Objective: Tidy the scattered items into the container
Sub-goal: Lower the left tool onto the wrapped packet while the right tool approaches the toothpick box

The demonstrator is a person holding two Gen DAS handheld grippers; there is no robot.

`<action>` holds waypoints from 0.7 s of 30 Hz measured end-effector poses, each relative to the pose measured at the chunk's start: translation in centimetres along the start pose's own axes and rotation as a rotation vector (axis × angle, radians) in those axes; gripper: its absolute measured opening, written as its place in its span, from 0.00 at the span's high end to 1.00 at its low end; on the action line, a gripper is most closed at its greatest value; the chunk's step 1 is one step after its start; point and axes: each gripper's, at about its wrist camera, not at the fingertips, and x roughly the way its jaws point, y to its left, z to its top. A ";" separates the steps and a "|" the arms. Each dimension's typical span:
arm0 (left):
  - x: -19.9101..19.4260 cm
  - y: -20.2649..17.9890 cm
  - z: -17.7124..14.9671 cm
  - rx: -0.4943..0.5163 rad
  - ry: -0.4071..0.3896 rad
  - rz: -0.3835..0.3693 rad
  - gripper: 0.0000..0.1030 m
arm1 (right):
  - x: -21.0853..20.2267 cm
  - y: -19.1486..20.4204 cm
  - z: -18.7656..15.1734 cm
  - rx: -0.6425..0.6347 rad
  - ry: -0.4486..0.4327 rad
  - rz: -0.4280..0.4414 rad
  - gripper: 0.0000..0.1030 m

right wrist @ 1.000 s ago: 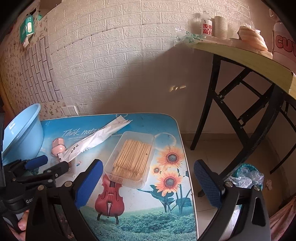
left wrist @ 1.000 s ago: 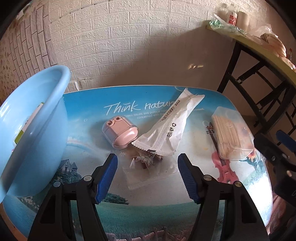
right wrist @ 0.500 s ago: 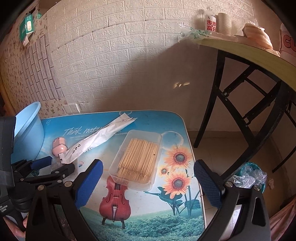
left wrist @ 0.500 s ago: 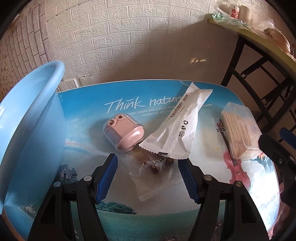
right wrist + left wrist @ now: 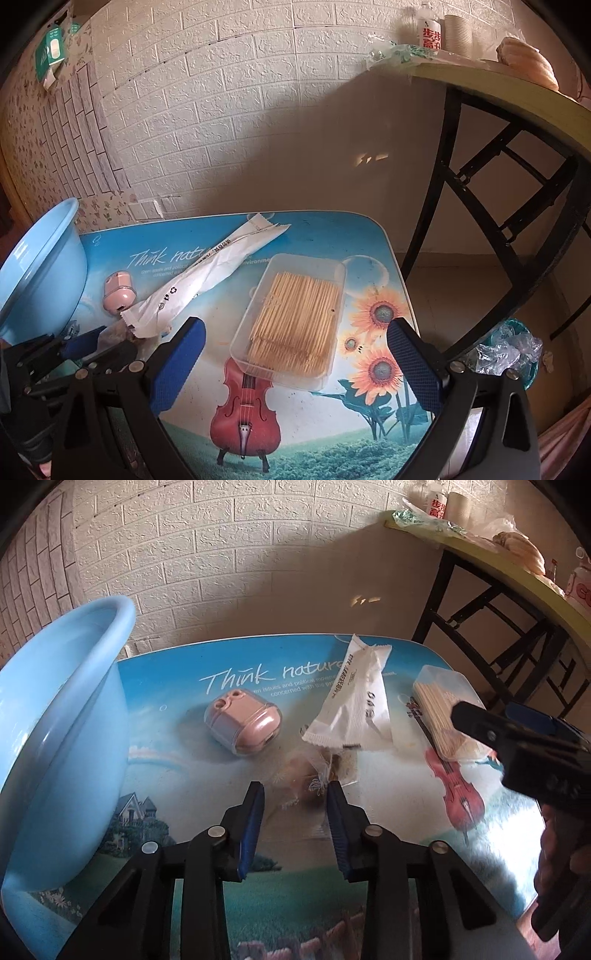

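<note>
While I'm squeezing the left gripper [image 5: 295,794] down on the clear snack bag [image 5: 314,779], its jaws are standing narrow, pinching the crinkled plastic between the blue pads [image 5: 255,812]. The film is bunching between them, so I'm judging it a grip, though how firm I can't tell. I'm taking the bag by its near end because its far end is tucked under the white wrapper [image 5: 354,705]; pulling from there should slide it free without dragging the wrapper.

The right gripper [image 5: 295,365] is hanging wide open, holding nothing, straddling the near end of the toothpick box [image 5: 295,321]. I'm parking it there as the likely next pick.

The pink case [image 5: 243,723] is sitting just left of the wrapper, apart from the bag. The blue basin [image 5: 74,716] is standing at the left edge of the table [image 5: 295,904], close to my left gripper, so the carry looks short. All four items are lying outside the basin; its inside is mostly out of sight.
</note>
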 end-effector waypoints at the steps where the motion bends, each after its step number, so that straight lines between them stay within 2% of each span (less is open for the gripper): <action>1: -0.4 0.2 -0.4 0.003 0.001 -0.005 0.70 | 0.2 0.1 0.0 0.001 0.003 0.002 0.04; 7: -1.6 1.1 -1.5 -0.004 0.004 -0.044 0.71 | 1.0 1.0 0.2 -0.013 0.018 -0.025 0.04; 11: -2.0 1.4 -1.8 -0.009 0.007 -0.059 0.71 | 2.6 1.4 0.5 0.001 0.070 -0.072 0.04; 15: -2.8 1.1 -1.8 -0.002 -0.010 -0.085 0.72 | 3.8 1.5 0.3 0.020 0.116 -0.071 0.05; 16: -2.9 1.0 -1.6 0.004 -0.017 -0.088 0.72 | 4.0 1.4 0.2 0.020 0.119 -0.071 0.11; 17: -3.2 0.9 -1.6 0.012 -0.027 -0.093 0.72 | 4.1 1.3 0.0 0.017 0.121 -0.065 0.24; 18: -3.5 0.7 -1.6 0.020 -0.037 -0.095 0.72 | 4.1 1.2 -0.2 0.017 0.123 -0.059 0.33; 19: -3.8 0.6 -1.5 0.027 -0.046 -0.096 0.73 | 3.9 1.0 -0.3 0.018 0.113 -0.057 0.37; 21: -4.0 0.5 -1.3 0.031 -0.052 -0.097 0.73 | 3.5 0.6 -0.5 0.028 0.106 -0.017 0.38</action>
